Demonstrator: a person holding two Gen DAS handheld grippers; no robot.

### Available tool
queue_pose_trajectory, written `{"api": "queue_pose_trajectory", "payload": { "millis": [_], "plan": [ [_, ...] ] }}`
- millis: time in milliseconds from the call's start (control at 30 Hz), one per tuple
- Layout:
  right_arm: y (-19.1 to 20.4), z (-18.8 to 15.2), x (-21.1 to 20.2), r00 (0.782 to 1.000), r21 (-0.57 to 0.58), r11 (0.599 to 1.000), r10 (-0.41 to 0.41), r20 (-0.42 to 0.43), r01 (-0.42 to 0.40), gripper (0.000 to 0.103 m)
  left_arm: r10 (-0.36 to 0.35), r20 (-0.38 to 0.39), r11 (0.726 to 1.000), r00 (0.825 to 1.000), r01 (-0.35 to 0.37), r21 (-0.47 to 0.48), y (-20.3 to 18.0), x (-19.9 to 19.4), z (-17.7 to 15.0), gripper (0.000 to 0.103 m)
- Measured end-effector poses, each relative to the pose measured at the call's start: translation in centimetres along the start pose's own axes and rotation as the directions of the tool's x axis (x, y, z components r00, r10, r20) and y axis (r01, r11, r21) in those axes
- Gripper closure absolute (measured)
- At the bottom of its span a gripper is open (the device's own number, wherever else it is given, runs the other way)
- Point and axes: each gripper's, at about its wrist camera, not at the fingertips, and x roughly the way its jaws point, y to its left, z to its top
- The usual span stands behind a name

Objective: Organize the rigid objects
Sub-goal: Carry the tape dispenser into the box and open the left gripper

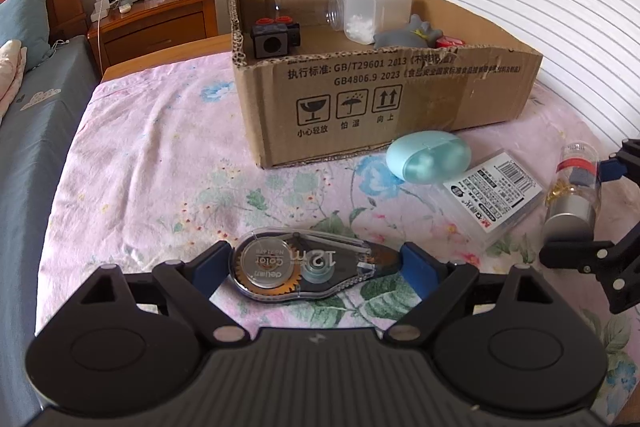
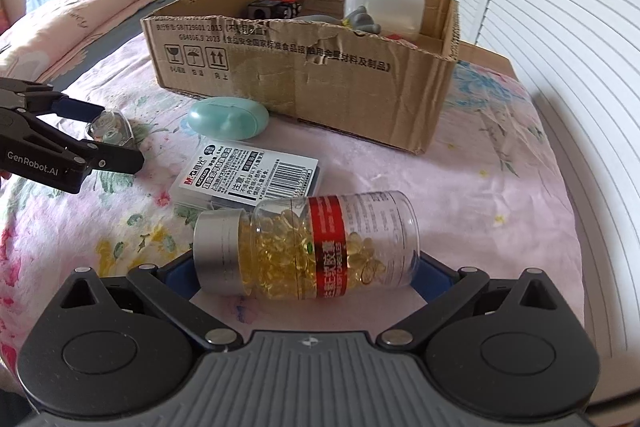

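My left gripper (image 1: 316, 263) is shut on a clear correction tape dispenser (image 1: 308, 269), gripped end to end, low over the flowered bedsheet. It also shows in the right wrist view (image 2: 110, 131). My right gripper (image 2: 306, 267) is shut on a clear capsule bottle (image 2: 308, 247) with a silver cap and red label, lying sideways; it shows in the left wrist view (image 1: 574, 187). A cardboard box (image 1: 400, 95) stands ahead and holds a black and red block (image 1: 274, 35), clear jars (image 1: 360, 11) and a grey toy (image 1: 408, 33).
A mint egg-shaped case (image 1: 428, 157) and a flat clear pack with a barcode label (image 1: 494, 197) lie on the sheet in front of the box. A wooden nightstand (image 1: 156, 23) with a small fan stands beyond. White louvred doors run along the right.
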Motion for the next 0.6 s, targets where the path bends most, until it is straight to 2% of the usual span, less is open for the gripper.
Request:
{"api": "queue_pose_trajectory", "payload": {
  "millis": [400, 600],
  "plan": [
    [-0.1, 1.1, 0.4, 0.998, -0.031, 0.999, 0.024, -0.054, -0.025, 0.0, -0.014, -0.011, 1.0, 1.0, 0.014, 0.025, 0.1, 0.1, 0.1, 0.012],
    [0.3, 1.5, 0.2, 0.997, -0.056, 0.998, -0.008, -0.083, 0.003, 0.0, -0.04, -0.031, 0.998, 0.999, 0.041, 0.054, 0.5, 0.2, 0.3, 0.01]
  ]
}}
